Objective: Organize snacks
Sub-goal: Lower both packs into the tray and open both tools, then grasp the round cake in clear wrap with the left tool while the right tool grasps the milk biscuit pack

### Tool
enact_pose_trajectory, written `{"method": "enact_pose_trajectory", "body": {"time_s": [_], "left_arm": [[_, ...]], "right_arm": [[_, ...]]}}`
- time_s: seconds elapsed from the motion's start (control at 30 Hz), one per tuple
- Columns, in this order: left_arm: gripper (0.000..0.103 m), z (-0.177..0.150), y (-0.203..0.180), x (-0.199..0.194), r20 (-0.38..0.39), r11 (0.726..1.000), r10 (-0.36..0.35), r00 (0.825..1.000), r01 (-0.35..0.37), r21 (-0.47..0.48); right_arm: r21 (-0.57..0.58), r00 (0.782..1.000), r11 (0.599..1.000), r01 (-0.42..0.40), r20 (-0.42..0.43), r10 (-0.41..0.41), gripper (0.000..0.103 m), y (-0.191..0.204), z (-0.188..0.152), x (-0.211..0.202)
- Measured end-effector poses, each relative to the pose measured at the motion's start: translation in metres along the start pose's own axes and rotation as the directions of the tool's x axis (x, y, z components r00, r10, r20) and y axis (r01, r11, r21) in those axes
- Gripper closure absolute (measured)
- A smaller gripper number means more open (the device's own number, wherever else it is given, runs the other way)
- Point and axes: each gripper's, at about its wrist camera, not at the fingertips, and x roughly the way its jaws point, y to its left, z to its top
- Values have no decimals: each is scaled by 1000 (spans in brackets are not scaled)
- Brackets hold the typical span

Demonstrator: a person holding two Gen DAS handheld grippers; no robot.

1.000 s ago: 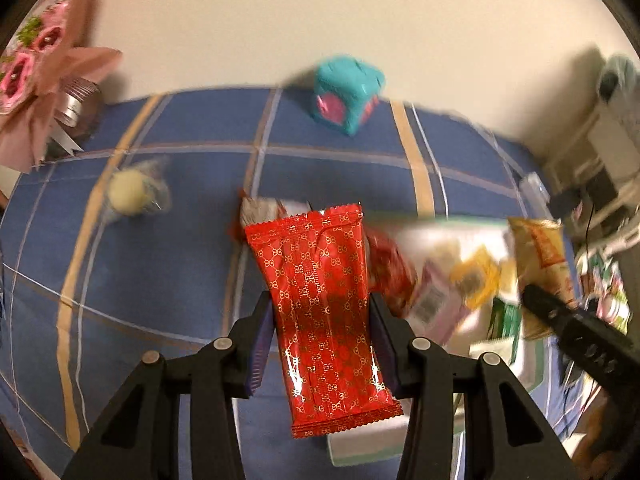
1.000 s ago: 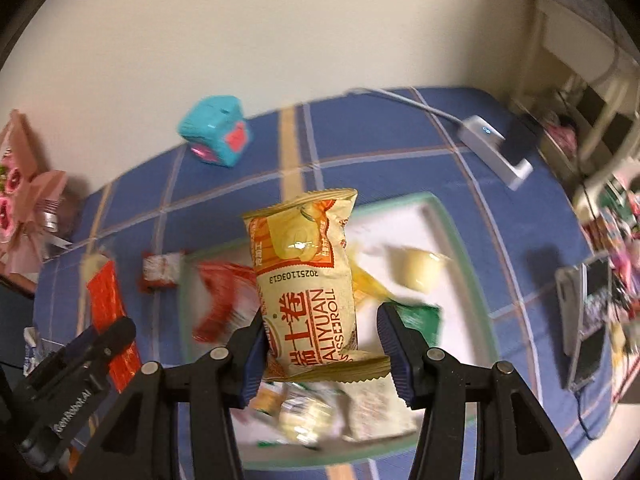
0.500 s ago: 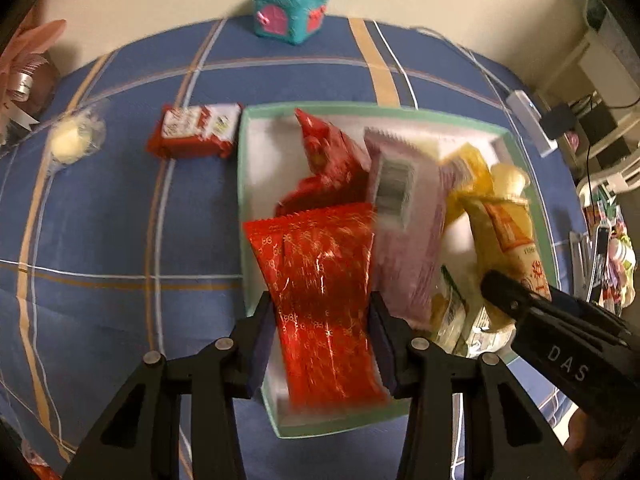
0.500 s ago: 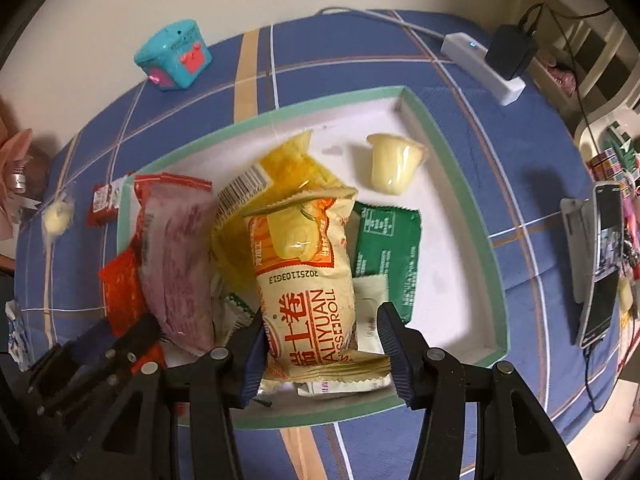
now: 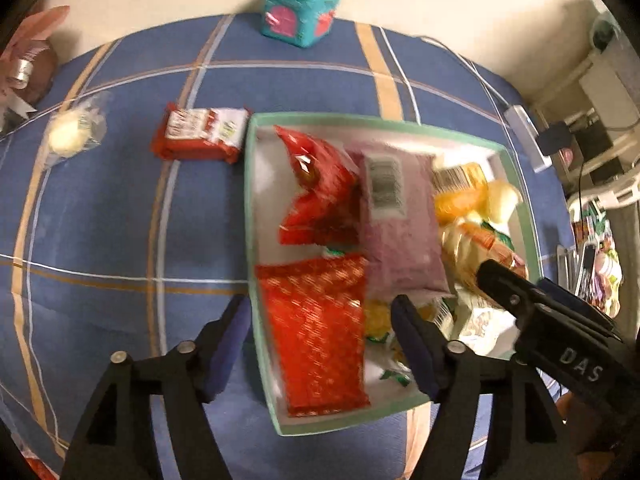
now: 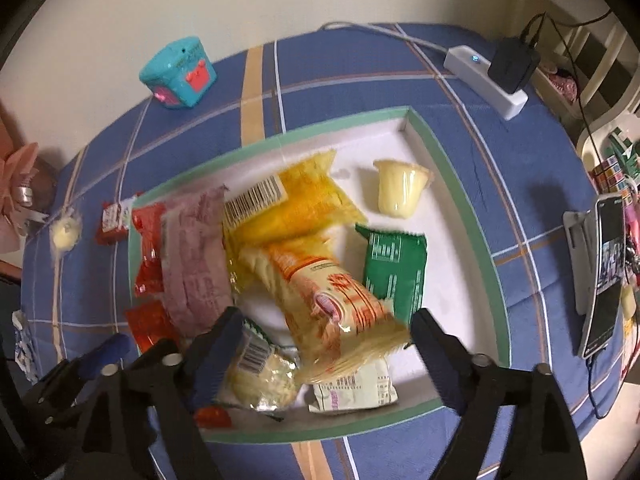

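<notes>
A green-rimmed white tray [image 5: 250, 216] [image 6: 460, 184] holds several snack packs. My left gripper [image 5: 320, 320] is open above the tray's near left corner; the shiny red packet [image 5: 320, 332] lies loose in the tray between its fingers. My right gripper [image 6: 324, 328] is open over the tray's near side; the yellow egg-roll pack [image 6: 332, 300] lies tilted on the other snacks below it. A purple pack [image 6: 196, 264], a green pack [image 6: 394, 268] and a yellow jelly cup [image 6: 400, 192] are also in the tray. A red-and-white bar [image 5: 200, 134] and a wrapped pale candy [image 5: 68, 138] lie outside on the blue cloth.
A teal cube toy [image 5: 300, 8] [image 6: 178, 74] stands at the far table edge by the wall. A white power strip with a black plug [image 6: 486, 76] and a phone on a stand [image 6: 604, 276] sit right of the tray. A pink bouquet [image 6: 20, 188] is at left.
Both grippers opened. The red packet dropped from my left gripper into the tray, and the egg-roll pack fell from my right gripper onto the snacks.
</notes>
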Motion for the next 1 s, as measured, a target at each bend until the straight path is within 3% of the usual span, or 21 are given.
{"method": "enact_pose_trajectory", "body": {"time_s": [0.13,0.3,0.5,0.7,0.77,1.0], "left_arm": [[11,11,26,-11,45,999,14,999,-11,-52],[5,24,68,-20,100,986,31,995,-14,-166],[4,31,136,-32,132,945,106,986,-59,-321],[4,57,184,-34,131,940,199,971,-151,-305],[4,67,197,-39,145,942,198,969,-147,-303],[4,106,230,-45,165,957,190,968,-146,-251]], "right_arm": [[0,999,1000,9,49,-9,0,6,11,-5],[-29,996,999,20,88,-17,0,19,24,-7],[-54,988,998,-43,146,51,0,52,37,-11],[-150,975,985,-83,191,111,0,111,44,-15],[-180,976,980,-80,187,114,0,132,48,-10],[-246,982,957,-156,63,176,0,199,72,31]]}}
